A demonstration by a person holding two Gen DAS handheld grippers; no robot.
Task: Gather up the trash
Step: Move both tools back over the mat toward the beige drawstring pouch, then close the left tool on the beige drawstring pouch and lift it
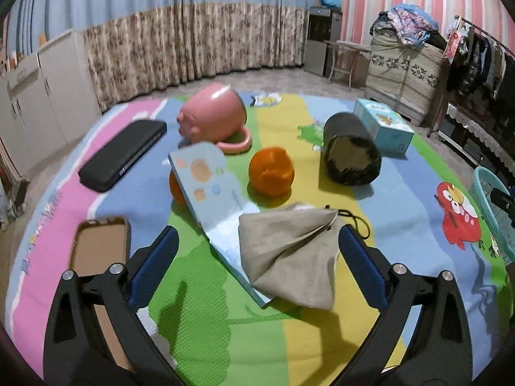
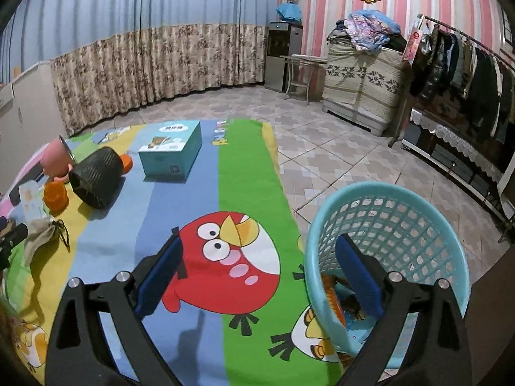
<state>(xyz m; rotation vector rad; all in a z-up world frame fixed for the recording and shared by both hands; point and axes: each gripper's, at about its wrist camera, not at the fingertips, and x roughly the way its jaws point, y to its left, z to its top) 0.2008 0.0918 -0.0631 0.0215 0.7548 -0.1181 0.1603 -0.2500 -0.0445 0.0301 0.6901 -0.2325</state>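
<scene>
My left tongs gape wide and empty around a crumpled beige cloth drawstring pouch. My right tongs gape wide too, gripping nothing, one finger inside the turquoise plastic mesh basket.

The left tool is built of glossy black plastic arms with teardrop-shaped cut-outs. A pair of round silver screw heads sits on each arm, at about 8 and 4 o'clock in its camera's view. Its two fingers carry flat, dark blue textured pads. The right tool looks the same: black arms, silver screws, blue pads.
</scene>
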